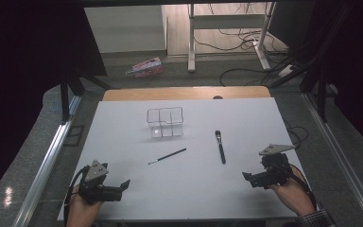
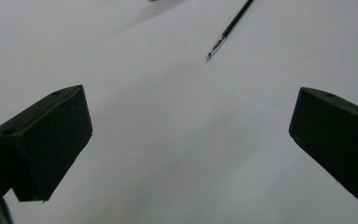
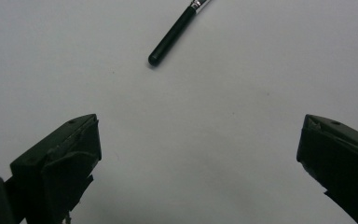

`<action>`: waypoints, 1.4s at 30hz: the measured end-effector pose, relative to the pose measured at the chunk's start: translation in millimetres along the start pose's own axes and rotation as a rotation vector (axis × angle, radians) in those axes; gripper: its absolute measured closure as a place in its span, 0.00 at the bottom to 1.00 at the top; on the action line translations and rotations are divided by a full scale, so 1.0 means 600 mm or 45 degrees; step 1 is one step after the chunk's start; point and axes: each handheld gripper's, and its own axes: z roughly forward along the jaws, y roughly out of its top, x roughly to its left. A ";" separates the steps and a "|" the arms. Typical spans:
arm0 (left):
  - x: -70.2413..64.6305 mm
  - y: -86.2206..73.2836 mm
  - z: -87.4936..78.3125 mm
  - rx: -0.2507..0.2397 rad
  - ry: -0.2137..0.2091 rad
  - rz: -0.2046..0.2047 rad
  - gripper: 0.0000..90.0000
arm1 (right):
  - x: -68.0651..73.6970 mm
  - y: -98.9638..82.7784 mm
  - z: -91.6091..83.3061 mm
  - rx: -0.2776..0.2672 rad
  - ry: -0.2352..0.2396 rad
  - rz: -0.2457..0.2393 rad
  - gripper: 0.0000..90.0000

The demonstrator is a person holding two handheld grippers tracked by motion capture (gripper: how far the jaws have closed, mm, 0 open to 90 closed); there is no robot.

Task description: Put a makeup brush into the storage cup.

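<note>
A clear plastic organizer [image 1: 164, 122] with several compartments stands on the white table top [image 1: 123, 132], toward its far middle. In front of it lies a thin black brush [image 1: 167, 156] [image 2: 230, 28], slanted. To the right of that rests a thicker black makeup brush [image 1: 220, 146], bristles pointing away; its handle [image 3: 172, 35] runs up and to the right in the right gripper view. My left gripper [image 1: 122, 186] [image 2: 191, 140] is at the near left, open and empty, jaws pointing right. My right gripper [image 1: 247, 178] [image 3: 198, 158] is at the near right, open and empty, jaws pointing left.
A wooden strip [image 1: 184, 93] borders the table's far edge. Metal rails [image 1: 47, 161] run along both sides. On the floor beyond lie a pink package [image 1: 145, 66], desk legs [image 1: 191, 42] and loose cables [image 1: 246, 42].
</note>
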 end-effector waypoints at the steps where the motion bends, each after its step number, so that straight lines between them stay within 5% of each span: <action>1: 0.000 0.000 0.000 0.005 0.002 0.001 0.00 | -0.001 0.002 0.000 0.008 -0.003 -0.002 0.00; 23: 0.000 0.000 0.004 0.031 -0.003 -0.003 0.00 | -0.012 0.048 0.026 0.158 0.023 -0.002 0.00; 42: 0.001 0.000 0.003 0.027 -0.002 -0.009 0.00 | -0.021 0.078 0.060 0.273 0.042 0.069 0.01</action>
